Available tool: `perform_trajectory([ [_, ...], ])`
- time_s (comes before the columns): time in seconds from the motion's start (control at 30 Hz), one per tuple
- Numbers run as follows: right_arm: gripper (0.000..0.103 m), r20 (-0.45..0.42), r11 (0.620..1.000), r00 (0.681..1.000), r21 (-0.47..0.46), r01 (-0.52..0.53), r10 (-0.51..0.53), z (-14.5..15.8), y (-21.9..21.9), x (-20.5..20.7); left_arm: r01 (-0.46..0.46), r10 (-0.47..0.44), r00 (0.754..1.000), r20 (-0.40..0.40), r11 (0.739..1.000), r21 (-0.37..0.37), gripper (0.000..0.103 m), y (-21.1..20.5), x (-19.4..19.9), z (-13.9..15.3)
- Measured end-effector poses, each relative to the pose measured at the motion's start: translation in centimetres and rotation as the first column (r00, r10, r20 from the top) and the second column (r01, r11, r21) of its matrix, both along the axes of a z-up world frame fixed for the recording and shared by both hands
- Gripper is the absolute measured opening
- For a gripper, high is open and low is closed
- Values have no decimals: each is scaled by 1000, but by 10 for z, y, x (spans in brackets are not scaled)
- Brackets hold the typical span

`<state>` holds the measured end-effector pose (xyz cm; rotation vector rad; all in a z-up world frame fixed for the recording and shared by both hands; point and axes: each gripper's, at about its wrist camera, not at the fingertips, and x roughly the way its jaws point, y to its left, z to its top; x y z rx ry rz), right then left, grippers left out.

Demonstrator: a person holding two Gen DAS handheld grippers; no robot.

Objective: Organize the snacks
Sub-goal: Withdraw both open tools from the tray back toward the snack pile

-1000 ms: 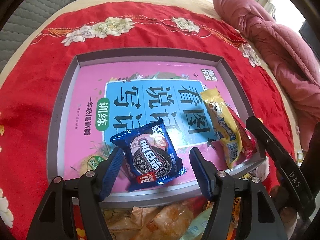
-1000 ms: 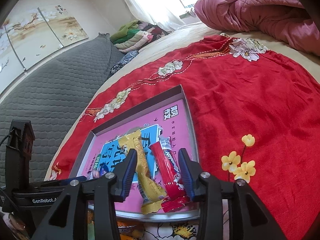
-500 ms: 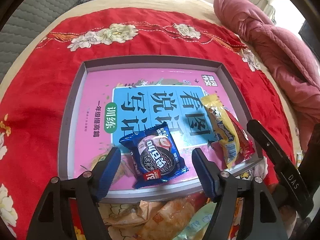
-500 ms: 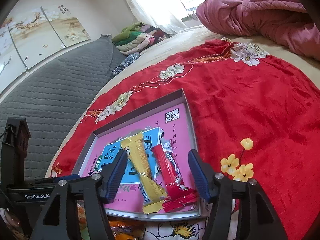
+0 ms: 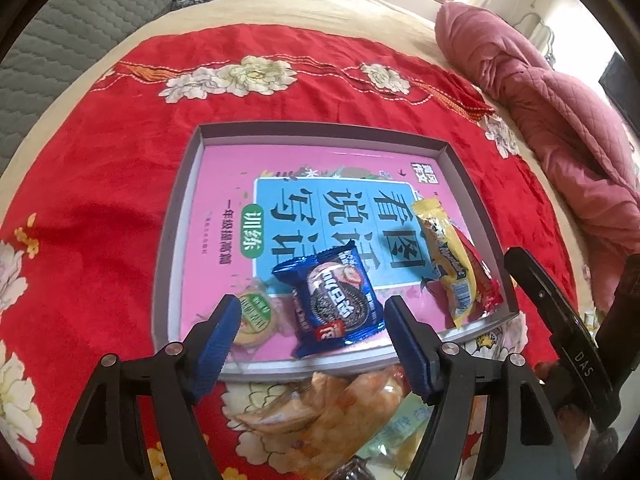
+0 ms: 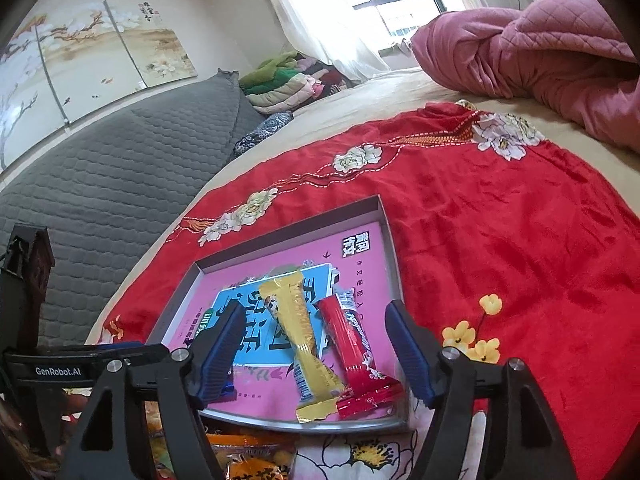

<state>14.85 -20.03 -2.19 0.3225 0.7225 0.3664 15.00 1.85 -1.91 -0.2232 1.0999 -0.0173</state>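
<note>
- Since a second ago your left gripper (image 5: pixel 312 320) has lifted off the blue cookie pack (image 5: pixel 334 300), jaws spread, nothing held.
- Your right gripper (image 6: pixel 316 344) is opening, releasing the yellow bar (image 6: pixel 298 328) and red bar (image 6: pixel 352 340), laid side by side in the tray (image 6: pixel 390 264).

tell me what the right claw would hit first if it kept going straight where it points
Probably the yellow snack bar and red snack bar lying side by side in the tray, framed between the opening right claw; depth is unclear.
</note>
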Motion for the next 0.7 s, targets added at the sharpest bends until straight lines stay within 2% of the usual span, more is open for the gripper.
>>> perform_trajectory([
  [0.37,75,5,1000,1000,-25,-17,17,16,-2,-23,16,-16,999,27,1000,-6,75,8,-23,10],
  [0.7,75,-18,998,999,-58,-30,29,19,4,-42,39,-39,999,12,999,-4,75,15,-47,7],
])
